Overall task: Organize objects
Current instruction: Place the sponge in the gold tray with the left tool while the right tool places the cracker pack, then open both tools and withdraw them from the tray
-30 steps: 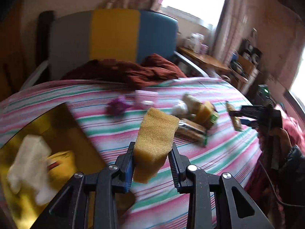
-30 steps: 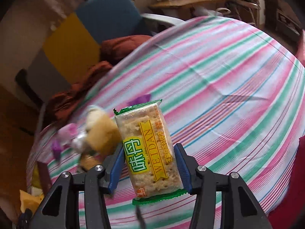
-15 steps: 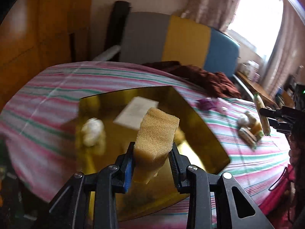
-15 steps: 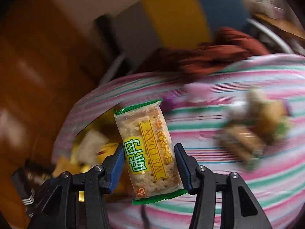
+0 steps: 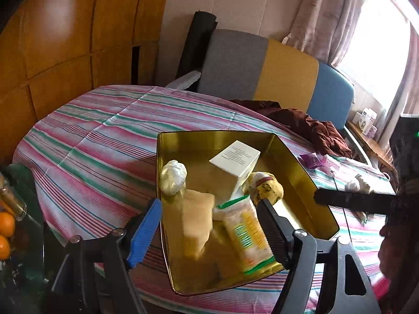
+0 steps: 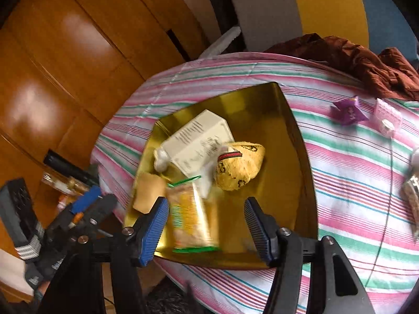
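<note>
Left gripper: the left gripper [image 5: 209,229] hung over the near edge of the shallow gold metal tray [image 5: 309,183]; its jaws had just been opening and stood wide, clear of the tan foam sponge block [image 5: 197,225], which looked blurred between them inside the tray.
Right gripper: the right gripper [image 6: 207,231] had likewise just been opening, its pads off the green-edged clear cracker packet [image 6: 192,217], also blurred, at the tray's near edge.
Risk: both pieces probably were landing right at the near rim; a bounce off the slick metal, or a finger catching them on withdrawal, could tip them onto the striped tablecloth [image 5: 99,141].
Look of the things: the sponge was porous and light, likely to tumble; the packet was glossy and flat.
Also in the tray: a white printed carton [image 6: 199,141], a yellow patterned pouch [image 6: 239,166], a white wad [image 5: 173,176].
</note>
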Tool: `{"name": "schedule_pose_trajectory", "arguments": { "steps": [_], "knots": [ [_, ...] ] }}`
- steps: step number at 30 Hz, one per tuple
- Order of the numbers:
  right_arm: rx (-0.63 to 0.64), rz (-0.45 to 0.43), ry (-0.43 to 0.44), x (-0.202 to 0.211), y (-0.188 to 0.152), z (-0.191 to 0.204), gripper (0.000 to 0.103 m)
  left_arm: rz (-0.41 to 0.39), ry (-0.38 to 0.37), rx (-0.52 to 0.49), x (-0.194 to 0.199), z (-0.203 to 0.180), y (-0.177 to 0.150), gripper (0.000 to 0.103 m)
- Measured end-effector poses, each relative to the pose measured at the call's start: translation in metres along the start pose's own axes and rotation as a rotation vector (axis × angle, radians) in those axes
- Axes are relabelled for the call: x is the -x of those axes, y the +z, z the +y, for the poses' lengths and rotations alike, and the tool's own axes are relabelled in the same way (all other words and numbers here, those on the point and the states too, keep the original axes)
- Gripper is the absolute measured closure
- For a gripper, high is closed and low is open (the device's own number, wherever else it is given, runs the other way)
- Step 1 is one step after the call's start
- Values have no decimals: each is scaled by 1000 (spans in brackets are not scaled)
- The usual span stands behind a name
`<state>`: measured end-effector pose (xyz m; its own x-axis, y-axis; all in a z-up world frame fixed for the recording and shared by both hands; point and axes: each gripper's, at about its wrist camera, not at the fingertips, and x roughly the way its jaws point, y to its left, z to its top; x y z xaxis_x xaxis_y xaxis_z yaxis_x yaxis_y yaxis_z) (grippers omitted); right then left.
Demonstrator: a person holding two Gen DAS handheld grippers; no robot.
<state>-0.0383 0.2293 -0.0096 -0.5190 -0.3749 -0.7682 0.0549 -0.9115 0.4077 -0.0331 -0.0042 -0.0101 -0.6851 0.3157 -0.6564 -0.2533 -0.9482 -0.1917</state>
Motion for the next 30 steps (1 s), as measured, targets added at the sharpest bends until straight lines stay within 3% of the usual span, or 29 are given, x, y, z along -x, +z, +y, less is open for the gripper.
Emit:
{"name": "schedule_pose_trajectory", "arguments": {
  "steps": [7, 12, 30],
  "knots": [
    [59, -57, -128, -6, -18, 1, 34, -51, 83, -48, 8, -14, 1, 10],
    [119, -78, -189, -4, -29, 10, 34, -64, 115, -77, 11, -23, 1, 9],
    [67, -124, -251, 10, -33, -23, 34, -4, 76, -172, -2, -59, -11, 9]
  ]
}}
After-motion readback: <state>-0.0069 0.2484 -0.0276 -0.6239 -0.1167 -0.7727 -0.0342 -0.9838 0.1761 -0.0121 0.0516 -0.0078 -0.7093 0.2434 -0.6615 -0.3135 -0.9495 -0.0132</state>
